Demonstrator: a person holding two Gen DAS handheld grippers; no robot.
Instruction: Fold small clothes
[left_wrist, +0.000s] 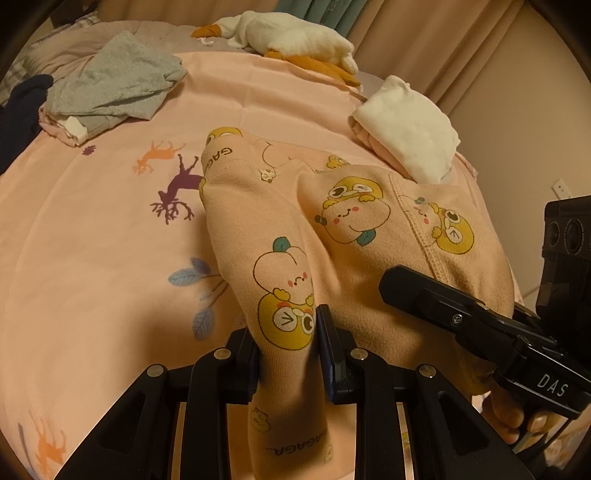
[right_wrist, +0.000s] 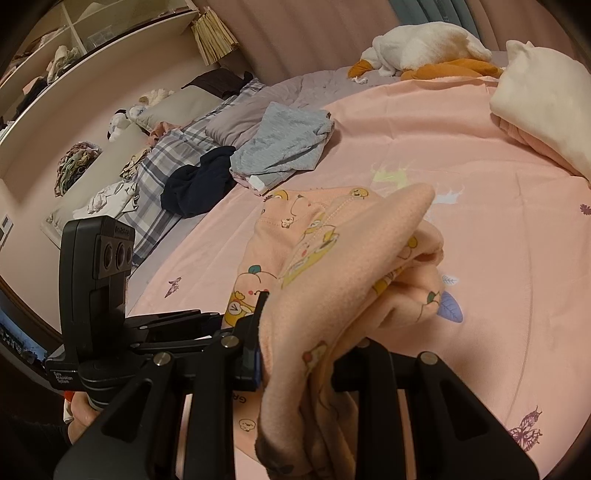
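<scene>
While I watched the left wrist view, my left gripper (left_wrist: 286, 354) was clamped on a raised ridge of the peach cartoon-print garment (left_wrist: 354, 236), its soft knit rising at the frame's centre from the pink bedsheet (left_wrist: 92, 258). My right gripper (left_wrist: 480, 325) came in from the lower right, its black tip against the same cloth; I could not tell its grip from there. A crumpled grey garment (left_wrist: 114, 88) lay upper left, a folded white-and-pink pile (left_wrist: 406, 136) upper right, and a fluffy white plush (left_wrist: 291, 37) along the top.

Through the right wrist view, my right gripper (right_wrist: 306, 362) was closed on a thick, fleecy fold of the peach garment (right_wrist: 351, 266), which draped over its fingers at lower centre. My left gripper (right_wrist: 166, 332) showed at lower left. A dark navy garment (right_wrist: 199, 184) lay beside the grey one (right_wrist: 284, 144).
</scene>
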